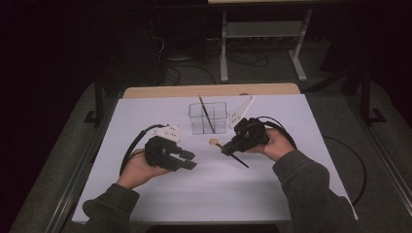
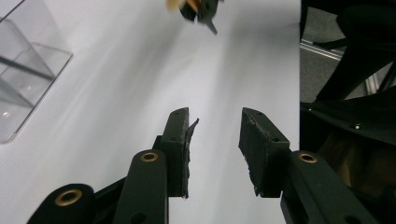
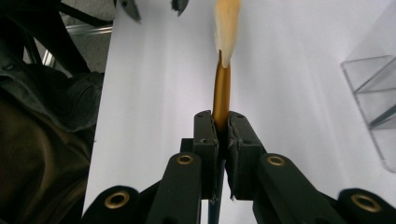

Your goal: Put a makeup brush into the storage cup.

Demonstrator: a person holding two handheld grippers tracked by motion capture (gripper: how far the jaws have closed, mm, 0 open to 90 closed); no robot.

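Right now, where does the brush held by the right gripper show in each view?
High view: the brush lies right of centre, clamped in the right gripper, tip pointing left.
Left gripper view: its tip shows at the top edge.
Right gripper view: it rises from the shut jaws at centre.
Shared landmark: the clear holder, at the left edge of the left gripper view and the right edge of the right gripper view.

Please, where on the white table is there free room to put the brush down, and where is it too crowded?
Free: the near strip of the white table between the two sleeves, the far-left part beside the clear holder, and the right edge. Crowded: the middle, where the left gripper, the right gripper shut on the brush and the holder stand close.
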